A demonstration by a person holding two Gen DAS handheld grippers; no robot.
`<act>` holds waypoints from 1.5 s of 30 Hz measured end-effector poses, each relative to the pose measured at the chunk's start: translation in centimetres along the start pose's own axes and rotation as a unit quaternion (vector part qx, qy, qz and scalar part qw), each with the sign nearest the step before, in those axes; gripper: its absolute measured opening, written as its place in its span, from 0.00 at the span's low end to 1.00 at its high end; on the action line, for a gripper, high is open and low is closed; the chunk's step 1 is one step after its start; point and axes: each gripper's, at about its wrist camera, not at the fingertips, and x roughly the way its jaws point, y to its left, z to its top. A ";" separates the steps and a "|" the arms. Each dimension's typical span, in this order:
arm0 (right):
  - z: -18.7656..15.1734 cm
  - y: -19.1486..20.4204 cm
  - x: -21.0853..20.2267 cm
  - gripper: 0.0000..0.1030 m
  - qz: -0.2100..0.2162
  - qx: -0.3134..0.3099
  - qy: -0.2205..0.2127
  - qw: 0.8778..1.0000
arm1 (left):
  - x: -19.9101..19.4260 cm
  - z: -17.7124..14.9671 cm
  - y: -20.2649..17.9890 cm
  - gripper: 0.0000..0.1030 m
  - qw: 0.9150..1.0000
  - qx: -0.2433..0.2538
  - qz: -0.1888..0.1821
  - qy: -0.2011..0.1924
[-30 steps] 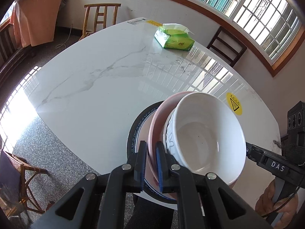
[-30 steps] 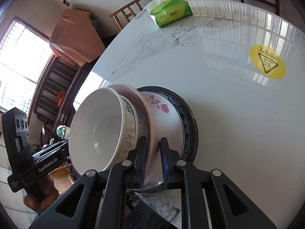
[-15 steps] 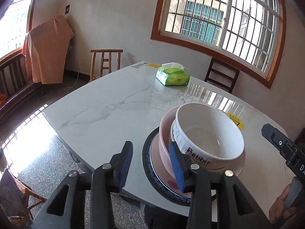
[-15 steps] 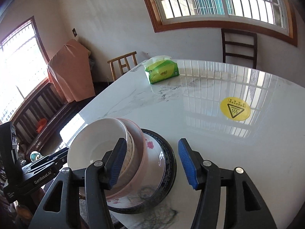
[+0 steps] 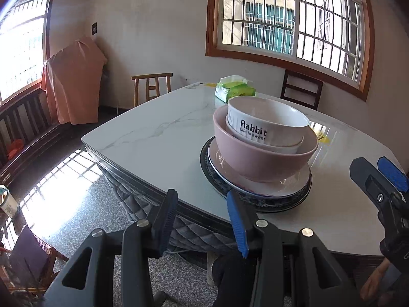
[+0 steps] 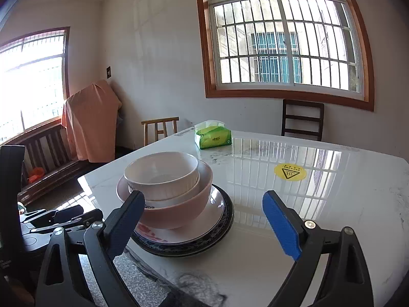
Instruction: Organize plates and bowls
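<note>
A stack stands near the front edge of the white marble table (image 5: 158, 138): a dark-rimmed plate (image 5: 255, 203) at the bottom, a white floral plate (image 6: 179, 232) on it, then a pink bowl (image 5: 260, 158), then a white "Rabbit" bowl (image 5: 265, 125) nested inside. My left gripper (image 5: 202, 212) is open and empty, just in front of the stack's left side, off the table edge. My right gripper (image 6: 204, 217) is open and empty, pulled back from the stack; it also shows at the right edge of the left wrist view (image 5: 378, 176).
A green tissue pack (image 6: 213, 138) lies at the table's far side. A yellow warning sticker (image 6: 290, 172) is on the tabletop right of the stack. Wooden chairs (image 6: 303, 119) stand behind the table, and an orange-covered object (image 5: 74, 87) stands by the left wall.
Both grippers were shut on the stack's rim, then opened and let go. They have drawn back and levelled, and the stack now rests on the table.
</note>
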 end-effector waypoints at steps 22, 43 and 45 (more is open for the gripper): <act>-2.3 0.4 -3.8 0.97 -0.010 0.002 -0.023 1.000 | -1.4 -1.8 -1.8 0.40 1.000 0.011 -0.004 -0.010; -3.2 0.5 -3.1 0.97 -0.011 -0.003 0.000 1.000 | -1.4 -2.3 -2.5 0.47 0.999 0.029 0.014 -0.010; -3.3 0.5 -3.1 0.97 -0.011 -0.004 0.000 1.000 | -1.4 -2.3 -2.6 0.47 0.999 0.032 0.016 -0.011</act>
